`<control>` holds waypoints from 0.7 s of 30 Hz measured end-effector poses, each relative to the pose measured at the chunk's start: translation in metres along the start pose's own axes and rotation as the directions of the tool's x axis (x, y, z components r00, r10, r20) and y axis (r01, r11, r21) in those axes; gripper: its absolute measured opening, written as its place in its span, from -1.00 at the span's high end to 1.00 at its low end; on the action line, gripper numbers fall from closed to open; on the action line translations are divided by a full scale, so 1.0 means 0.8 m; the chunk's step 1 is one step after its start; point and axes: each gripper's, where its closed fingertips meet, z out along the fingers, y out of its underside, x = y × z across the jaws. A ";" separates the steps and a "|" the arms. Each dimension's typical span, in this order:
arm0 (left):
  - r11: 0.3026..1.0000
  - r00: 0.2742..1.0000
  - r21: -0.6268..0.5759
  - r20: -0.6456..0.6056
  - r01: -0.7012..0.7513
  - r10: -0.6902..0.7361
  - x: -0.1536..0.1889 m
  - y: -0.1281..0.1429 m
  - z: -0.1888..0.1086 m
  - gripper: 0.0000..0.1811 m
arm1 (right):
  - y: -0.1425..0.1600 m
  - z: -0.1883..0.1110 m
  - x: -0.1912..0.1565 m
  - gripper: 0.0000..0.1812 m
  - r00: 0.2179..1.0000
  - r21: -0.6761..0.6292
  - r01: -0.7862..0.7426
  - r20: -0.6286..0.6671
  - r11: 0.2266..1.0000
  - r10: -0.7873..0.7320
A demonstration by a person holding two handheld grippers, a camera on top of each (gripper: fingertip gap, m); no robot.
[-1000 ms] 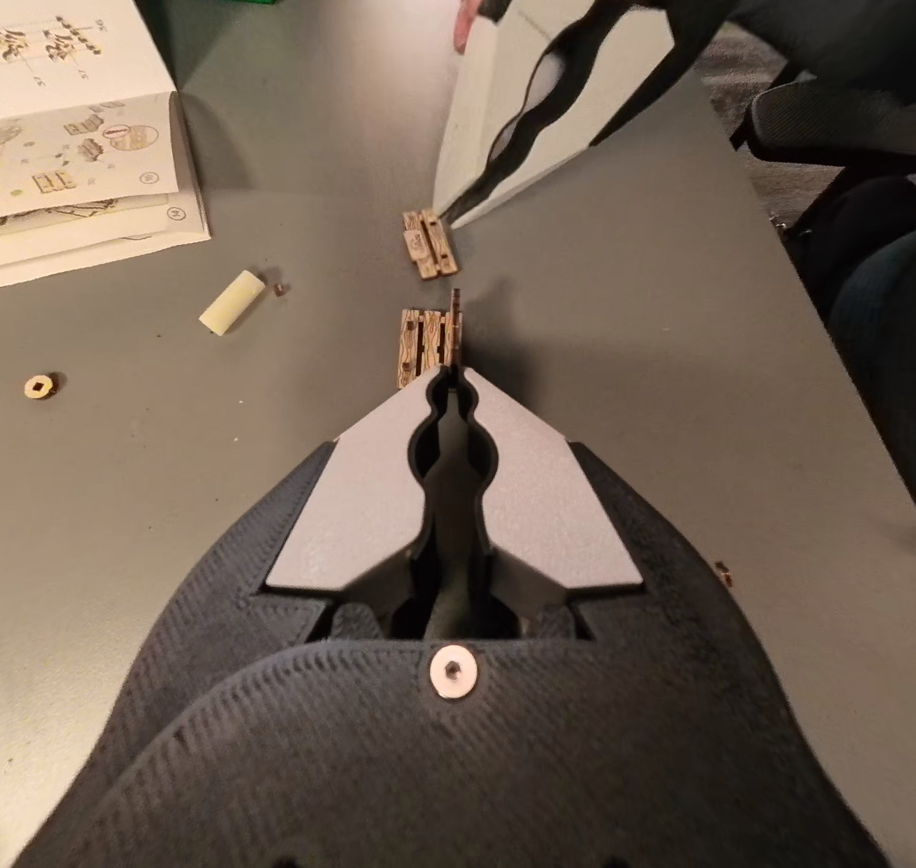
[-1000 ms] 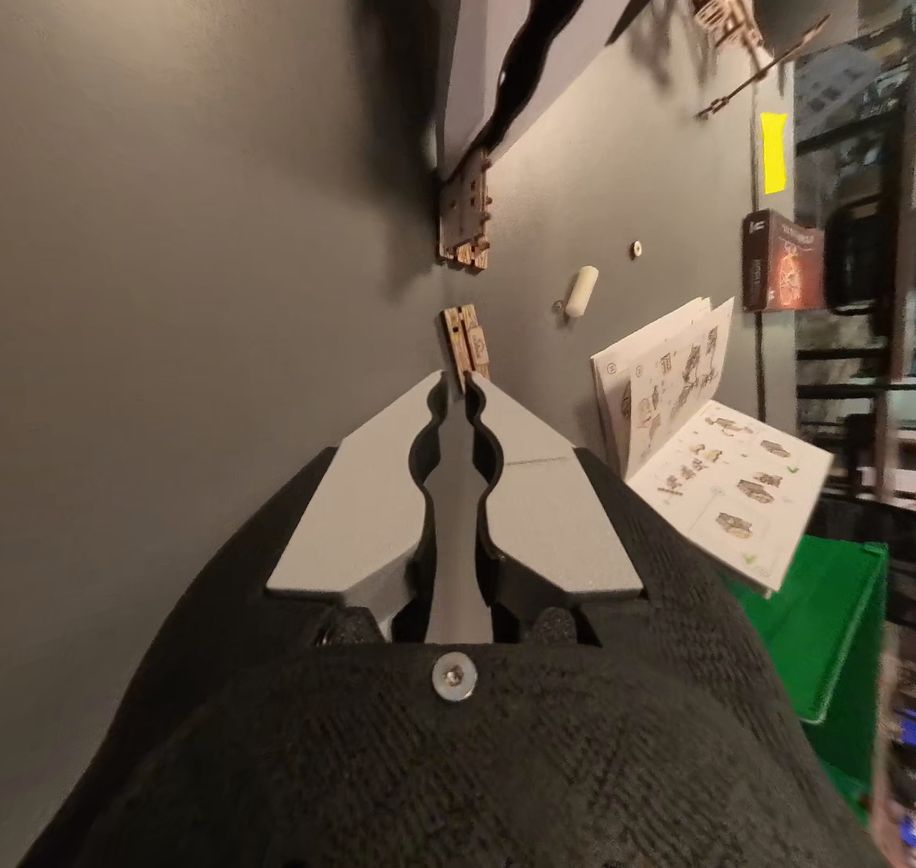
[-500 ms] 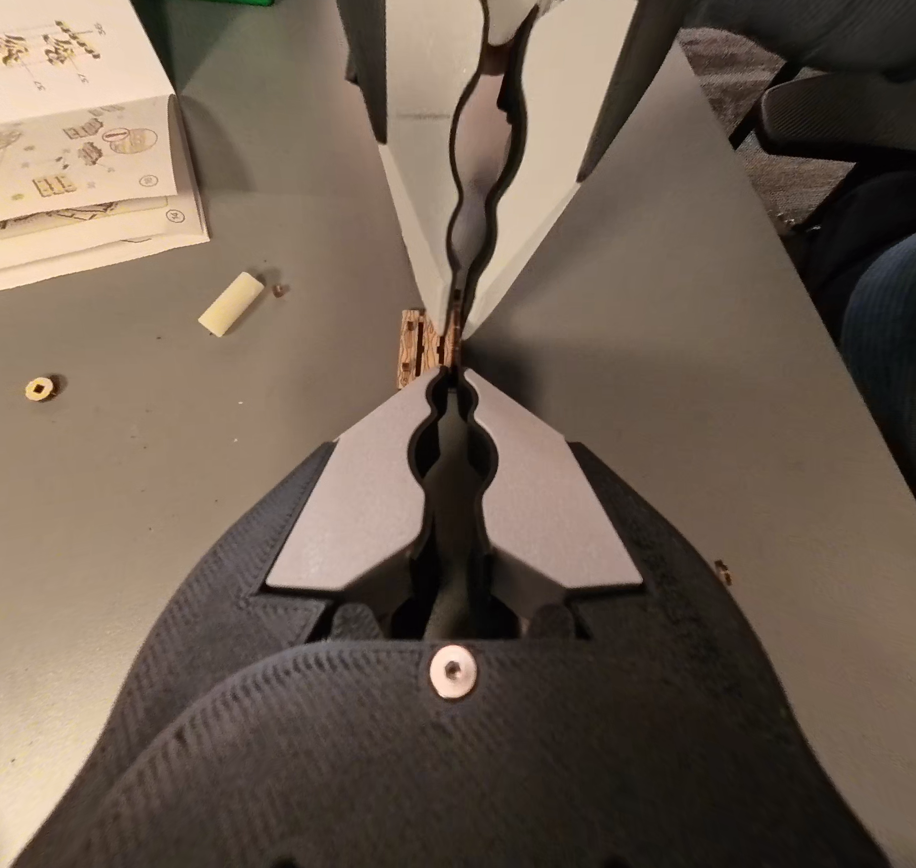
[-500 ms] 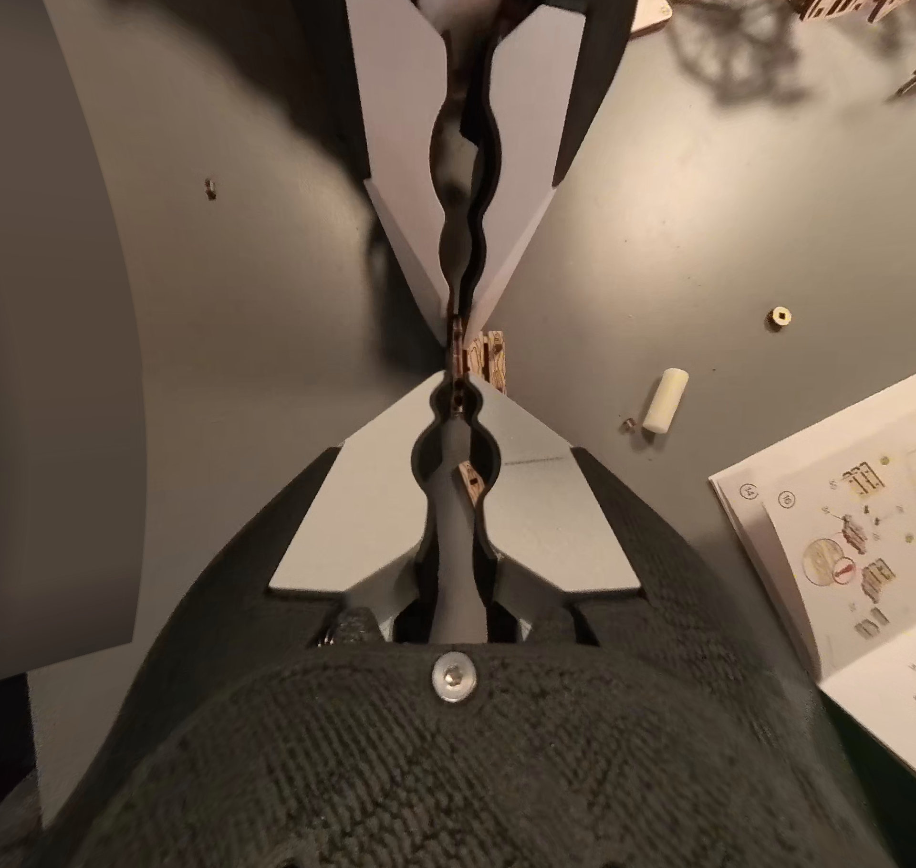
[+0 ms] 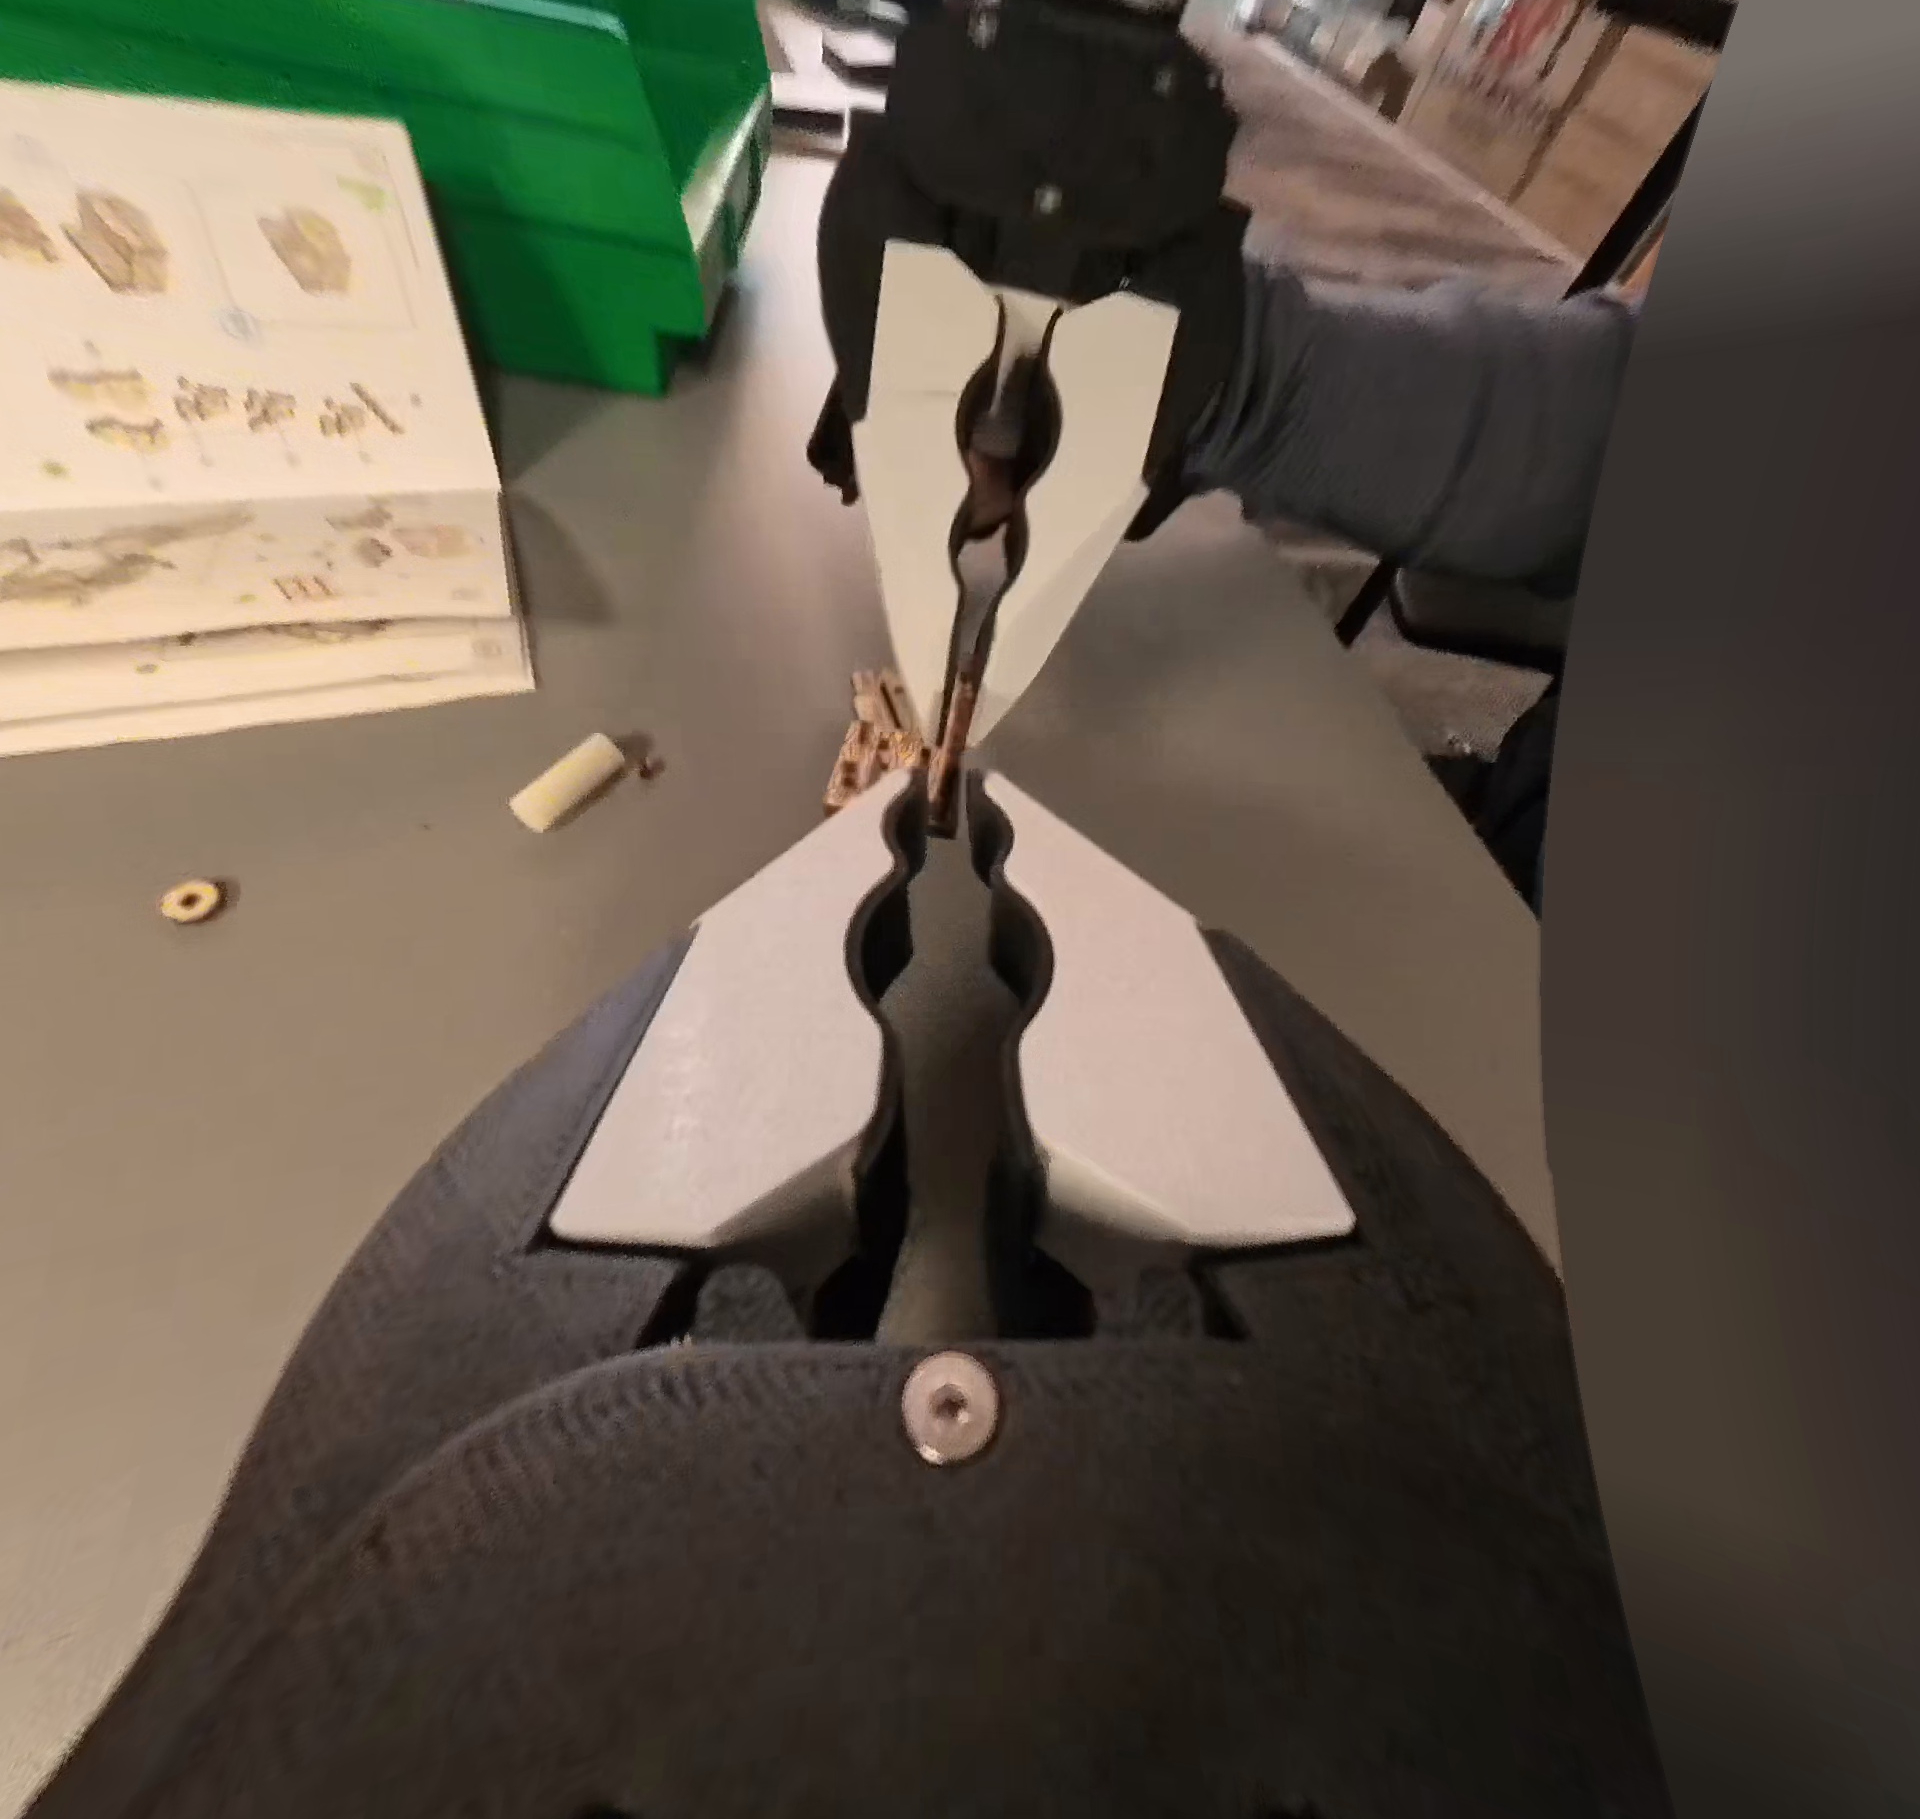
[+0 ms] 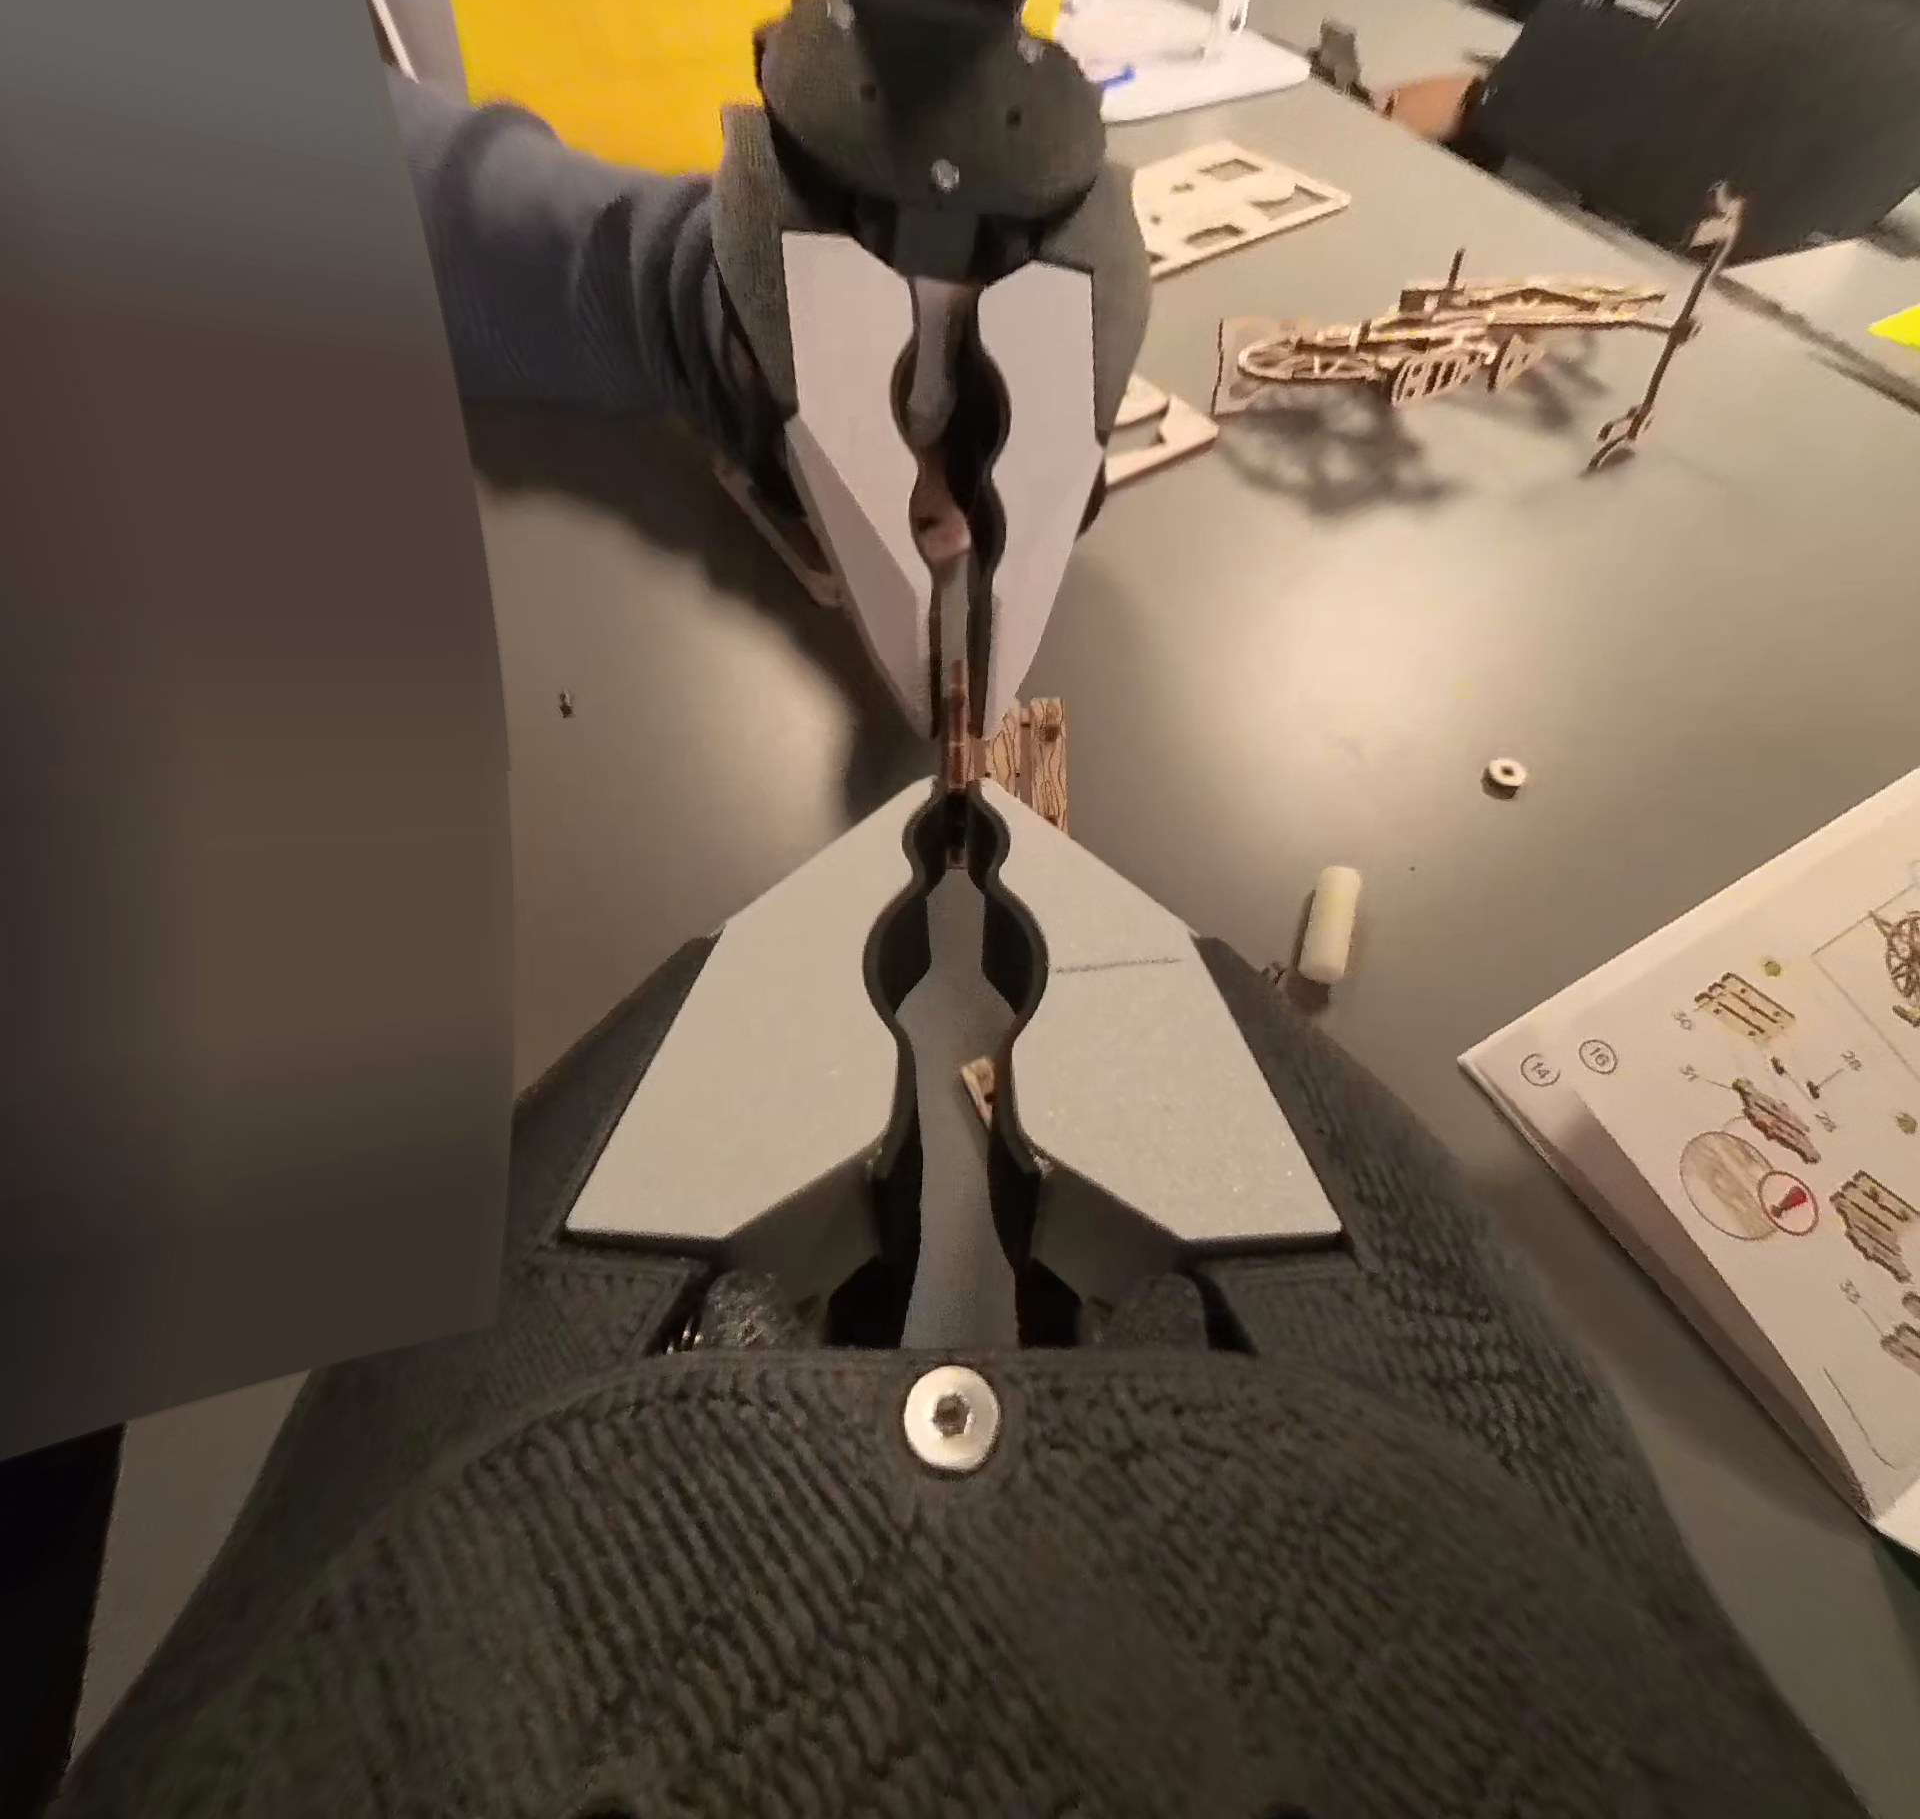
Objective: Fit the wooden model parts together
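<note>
Risk of the thin wooden strip (image 5: 951,767) snapping or slipping out, should either hand twist or push off-line. Pinched edge-on, tip to tip, by left gripper (image 5: 943,801) and right gripper (image 6: 961,801), above the grey table (image 5: 312,990). Pale laser-cut ply, dark burnt edges, joined to a grain-printed plank panel (image 6: 1039,761) beside it.

From my remote station, the wooden part (image 5: 951,767) between the two hand-held gripper tips is seen edge-on; its shape cannot be resolved. The instruction booklet (image 5: 208,398) is motion-blurred and cut by the left frame edge. The green bin (image 5: 499,107) is cropped at the top. A grey mosaic patch covers the right margin.
</note>
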 end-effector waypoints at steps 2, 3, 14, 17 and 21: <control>0.999 1.000 0.045 0.002 -0.016 0.016 0.001 -0.008 -0.002 0.97 | -0.007 -0.003 0.000 0.99 1.000 0.040 -0.008 0.004 0.999 0.008; 0.998 1.000 0.059 0.006 -0.025 0.024 0.001 -0.011 -0.002 0.98 | -0.009 -0.004 0.000 0.99 1.000 0.054 -0.009 0.004 0.999 0.009; 0.996 0.999 -0.076 0.010 -0.039 0.040 0.005 0.010 0.012 0.99 | 0.041 -0.035 0.012 0.66 0.997 -0.208 0.081 0.001 0.975 -0.083; 0.990 0.999 -0.134 0.014 -0.043 0.045 0.005 0.020 0.018 0.99 | 0.073 -0.033 0.012 0.64 0.991 -0.380 0.122 0.089 0.917 -0.095; 0.982 0.998 -0.181 0.018 -0.059 0.063 0.006 0.029 0.021 0.99 | 0.081 -0.029 0.016 0.65 0.981 -0.451 0.169 0.161 0.876 -0.107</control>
